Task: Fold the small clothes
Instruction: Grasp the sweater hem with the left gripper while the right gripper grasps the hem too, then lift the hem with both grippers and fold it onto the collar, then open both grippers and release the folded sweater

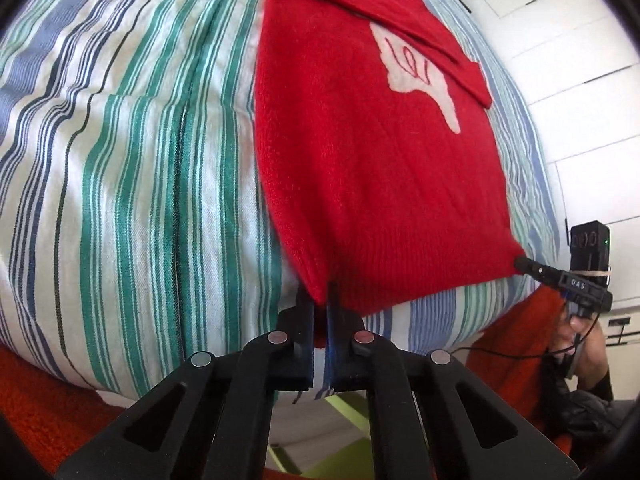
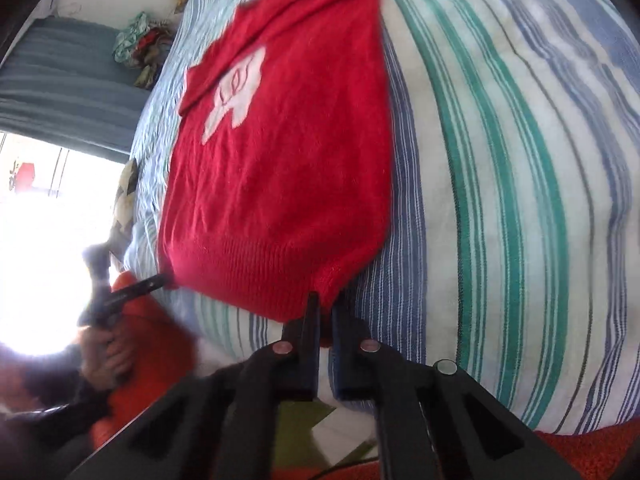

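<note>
**Currently Listed: Red Sweater, Held at Both Hem Corners**

Item: red sweater (image 1: 372, 168), knitted, pale motif on the chest, lying flat on a striped duvet (image 1: 120, 168). One sleeve is folded across the body.

Grip: left gripper (image 1: 320, 300) pinched shut on the hem's left corner; right gripper (image 2: 326, 304) likewise clamped on the right corner.

Orientation: the garment's long axis runs straight away from both claws, hem nearest and collar farthest. Judged next move: carrying the hem up toward the collar, both hands equally placed.

Obscured: collar cut off at the frame top; the second sleeve cannot be made out; right view blurred.
</note>
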Motion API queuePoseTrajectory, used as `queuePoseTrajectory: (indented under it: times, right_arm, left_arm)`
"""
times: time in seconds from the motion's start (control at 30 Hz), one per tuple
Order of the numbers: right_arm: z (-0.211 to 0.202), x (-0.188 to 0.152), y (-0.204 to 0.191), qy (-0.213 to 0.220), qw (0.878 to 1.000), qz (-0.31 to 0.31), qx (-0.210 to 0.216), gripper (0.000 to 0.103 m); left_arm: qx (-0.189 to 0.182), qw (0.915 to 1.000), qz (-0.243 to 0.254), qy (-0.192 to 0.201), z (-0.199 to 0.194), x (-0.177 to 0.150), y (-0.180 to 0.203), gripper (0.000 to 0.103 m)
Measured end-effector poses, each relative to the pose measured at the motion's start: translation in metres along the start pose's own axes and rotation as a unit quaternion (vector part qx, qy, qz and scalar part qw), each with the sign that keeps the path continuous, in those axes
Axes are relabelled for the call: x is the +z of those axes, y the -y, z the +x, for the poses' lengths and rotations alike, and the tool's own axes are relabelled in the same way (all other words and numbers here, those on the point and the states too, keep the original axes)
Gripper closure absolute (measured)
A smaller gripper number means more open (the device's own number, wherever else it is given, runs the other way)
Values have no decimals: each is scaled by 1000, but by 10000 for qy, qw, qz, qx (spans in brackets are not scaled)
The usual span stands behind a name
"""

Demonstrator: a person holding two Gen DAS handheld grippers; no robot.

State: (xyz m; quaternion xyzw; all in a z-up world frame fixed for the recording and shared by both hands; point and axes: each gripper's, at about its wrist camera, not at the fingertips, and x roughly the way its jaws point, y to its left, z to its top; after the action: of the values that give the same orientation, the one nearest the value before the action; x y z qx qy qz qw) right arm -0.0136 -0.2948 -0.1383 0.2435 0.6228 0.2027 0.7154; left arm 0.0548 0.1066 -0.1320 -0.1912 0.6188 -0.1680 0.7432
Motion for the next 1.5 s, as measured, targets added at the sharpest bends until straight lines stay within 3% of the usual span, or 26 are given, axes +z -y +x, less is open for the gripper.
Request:
queuePoseTrajectory:
  times: [0.07,0.17,0.3,0.43,0.57,0.73,0.77,0.83,0.87,0.9,0.97,1.03,1.13,1.2,1.3,1.37,1.4,1.43,1.47,1.5]
  right_arm:
    - [-17,0,-3,252,9996,-15,105,98]
    - [-37,9,-11,755,9961,66,455,98]
    - [-54,61,-22,1538,9857,31,693,98]
    - [-48,151,-31,2155,9743,-4,652,98]
    - [-21,251,-32,2450,9687,49,397,98]
    - [19,340,-27,2518,9676,183,70,98]
    - [27,352,-23,2449,9692,244,66,98]
    - [45,369,-16,2341,9713,429,-8,94]
    - [49,374,-13,2359,9705,487,-118,79]
    - [52,377,-11,2417,9687,514,-248,58]
    - [47,375,-9,2613,9636,519,-218,45]
    - [34,368,-13,2810,9584,387,-300,45]
    - [18,350,-40,2868,9558,-364,-527,45]
    - [18,330,-67,2639,9582,-1032,-380,45]
    - [38,289,-91,2056,9618,-1781,-301,46]
    - [60,266,-79,1617,9662,-1863,-744,46]
    - [70,258,-63,1410,9682,-1730,-1132,53]
    - [70,248,-44,1365,9696,-1536,-1325,60]
    - [61,240,-31,1495,9698,-1383,-1344,74]
    - [48,232,-27,1669,9665,-1284,-1466,70]
  left_arm:
    - [-368,9990,-183,178,-16,-3,1,101]
    - [-799,9937,-359,703,-42,23,1,101]
    - [-1121,9818,-472,1462,-61,100,6,101]
    - [-930,9778,-527,1800,-42,197,18,101]
    - [-421,9805,-629,1816,-2,280,22,101]
    - [198,9861,-755,1469,43,341,18,96]
    - [299,9863,-855,1381,49,350,15,88]
    - [503,9827,-1068,1423,49,365,6,57]
    - [547,9791,-1172,1567,44,366,-1,39]
    - [577,9748,-1271,1741,38,368,-6,33]
    - [516,9698,-1354,1964,23,365,-14,33]
    - [617,9660,-1216,2197,6,349,-10,33]
    - [700,9647,-508,2486,-9,307,19,28]
    - [714,9651,15,2518,-4,272,42,11]
    - [928,9693,530,2214,25,226,60,7]
    - [1259,9735,613,1808,47,201,59,8]
    - [1371,9746,543,1683,54,189,55,13]
    - [1394,9757,440,1630,54,177,53,14]
    - [1310,9771,345,1643,51,165,51,14]
    - [1214,9770,266,1735,44,153,51,14]
